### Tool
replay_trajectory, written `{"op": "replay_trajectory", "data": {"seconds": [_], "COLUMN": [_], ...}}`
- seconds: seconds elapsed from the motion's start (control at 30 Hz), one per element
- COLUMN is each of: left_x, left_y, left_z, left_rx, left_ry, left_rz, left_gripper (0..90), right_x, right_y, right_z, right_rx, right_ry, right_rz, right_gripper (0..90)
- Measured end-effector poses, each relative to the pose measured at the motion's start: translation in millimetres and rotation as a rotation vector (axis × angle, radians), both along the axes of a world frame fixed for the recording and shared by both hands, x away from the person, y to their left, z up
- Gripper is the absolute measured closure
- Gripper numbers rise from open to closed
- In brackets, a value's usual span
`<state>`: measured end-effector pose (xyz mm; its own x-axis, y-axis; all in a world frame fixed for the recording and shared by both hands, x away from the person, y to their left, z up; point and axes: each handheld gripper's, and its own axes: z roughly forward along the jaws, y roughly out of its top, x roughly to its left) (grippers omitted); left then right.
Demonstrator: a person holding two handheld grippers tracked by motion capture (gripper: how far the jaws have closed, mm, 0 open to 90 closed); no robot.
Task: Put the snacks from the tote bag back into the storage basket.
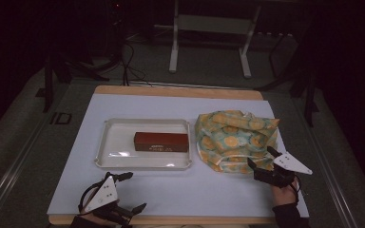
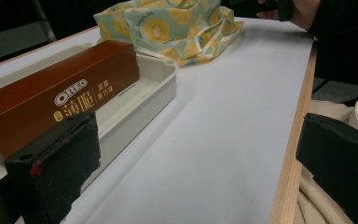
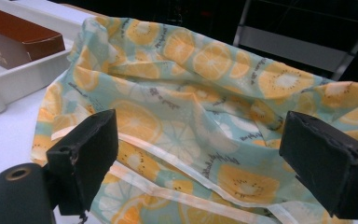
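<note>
our right gripper (image 1: 262,164) hangs agape at the bag's (image 1: 235,137) five o'clock edge; the left gripper (image 1: 130,192) gapes empty. the cloth looks soft and limp, so we'd pinch its hem (image 3: 177,156).

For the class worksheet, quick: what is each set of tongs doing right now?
Left tongs: open, holding nothing, near the table's front edge.
Right tongs: open at the bag, not gripping it.
</note>
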<state>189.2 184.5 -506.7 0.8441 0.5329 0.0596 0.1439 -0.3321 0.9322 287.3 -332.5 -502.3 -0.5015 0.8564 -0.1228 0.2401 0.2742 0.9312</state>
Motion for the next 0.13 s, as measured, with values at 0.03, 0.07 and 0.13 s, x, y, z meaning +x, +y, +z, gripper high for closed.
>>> {"op": "replay_trajectory", "data": {"seconds": [0.03, 0.07, 0.13], "left_x": [0.0, 0.0, 0.2], "left_y": [-0.1, -0.1, -0.2], "left_z": [-0.1, 0.0, -0.1], "left_rx": [0.000, 0.001, 0.000], "left_ry": [-0.001, -0.001, -0.002], "left_rz": [0.000, -0.001, -0.002], "left_gripper": [0.0, 0.0, 0.0], "right_x": [-0.1, -0.2, -0.1], "right_y": [0.1, 0.3, 0.3], "right_z": [0.2, 0.2, 0.2], "right_rx": [0.000, -0.002, -0.005], "right_ry": [-0.002, -0.002, -0.003], "right_rz": [0.002, 0.003, 0.005], "right_gripper": [11.8, 11.8, 12.0]}}
